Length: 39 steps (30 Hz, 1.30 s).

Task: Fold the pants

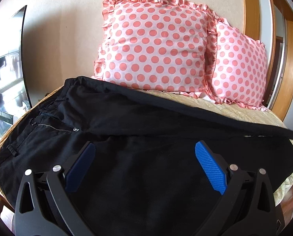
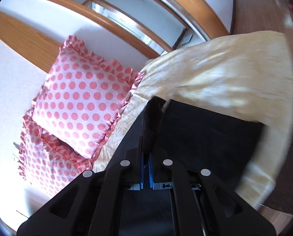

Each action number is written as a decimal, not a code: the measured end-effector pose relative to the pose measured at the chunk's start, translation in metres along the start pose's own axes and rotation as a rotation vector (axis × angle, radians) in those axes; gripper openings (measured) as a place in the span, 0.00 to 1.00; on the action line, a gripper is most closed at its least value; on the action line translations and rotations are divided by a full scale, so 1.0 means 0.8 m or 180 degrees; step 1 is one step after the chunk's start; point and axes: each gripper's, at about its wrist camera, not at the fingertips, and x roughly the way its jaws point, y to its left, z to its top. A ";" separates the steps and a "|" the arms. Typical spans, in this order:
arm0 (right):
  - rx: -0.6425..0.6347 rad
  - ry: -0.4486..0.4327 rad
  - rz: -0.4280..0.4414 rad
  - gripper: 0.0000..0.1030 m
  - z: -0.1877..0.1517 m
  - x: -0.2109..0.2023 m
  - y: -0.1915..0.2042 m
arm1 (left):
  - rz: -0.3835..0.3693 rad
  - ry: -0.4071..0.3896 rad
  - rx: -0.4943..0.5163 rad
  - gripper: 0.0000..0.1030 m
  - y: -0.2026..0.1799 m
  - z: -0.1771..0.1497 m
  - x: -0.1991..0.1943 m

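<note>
Black pants (image 1: 138, 122) lie spread on the bed, waistband and zipper (image 1: 58, 128) at the left, legs running to the right. My left gripper (image 1: 145, 153) is open, its blue pads (image 1: 209, 165) hovering just over the near leg, holding nothing. In the right wrist view my right gripper (image 2: 146, 153) is shut on a bunched-up piece of the black pants (image 2: 152, 122), near a leg end, lifted above the rest of the fabric (image 2: 205, 137). The grip point itself is hidden between the jaws.
Two pink polka-dot pillows (image 1: 156, 45) (image 2: 81, 102) lean against the wall at the bed's head. The yellow bedspread (image 2: 215, 74) covers the bed (image 1: 244, 114). A wooden door frame (image 1: 291, 59) stands at the right, a dark screen (image 1: 6, 63) at the left.
</note>
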 end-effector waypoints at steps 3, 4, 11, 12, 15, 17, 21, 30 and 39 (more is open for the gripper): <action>0.0129 -0.0012 -0.0003 0.04 -0.017 -0.029 -0.026 | -0.0029 -0.0008 -0.0003 0.98 -0.002 0.004 -0.003; 0.0150 -0.0014 -0.0023 0.04 -0.022 -0.034 -0.032 | -0.0018 -0.0016 -0.0004 0.98 -0.001 0.006 -0.005; 0.0035 0.0083 -0.0242 0.04 -0.036 -0.023 -0.044 | -0.0016 0.0168 -0.0293 0.98 0.043 0.063 0.022; 0.0008 0.0090 -0.0265 0.04 -0.036 -0.021 -0.043 | 0.0020 0.0203 -0.0325 0.98 0.052 0.077 0.032; -0.0037 0.0124 -0.0307 0.04 -0.037 -0.014 -0.046 | 0.0151 0.0326 -0.0399 0.98 0.074 0.120 0.074; -0.0028 0.0149 -0.0306 0.04 -0.038 -0.011 -0.050 | 0.0178 0.0454 -0.0459 0.98 0.084 0.149 0.110; -0.0117 0.0142 -0.0347 0.04 -0.038 -0.012 -0.046 | 0.0246 0.0744 -0.0837 0.97 0.110 0.192 0.188; -0.0250 0.0162 -0.0410 0.04 -0.039 -0.010 -0.040 | 0.0807 0.1472 -0.1411 0.66 0.161 0.201 0.318; -0.0322 0.0184 -0.0419 0.04 -0.036 -0.005 -0.037 | 0.0834 0.1381 -0.1590 0.08 0.181 0.197 0.334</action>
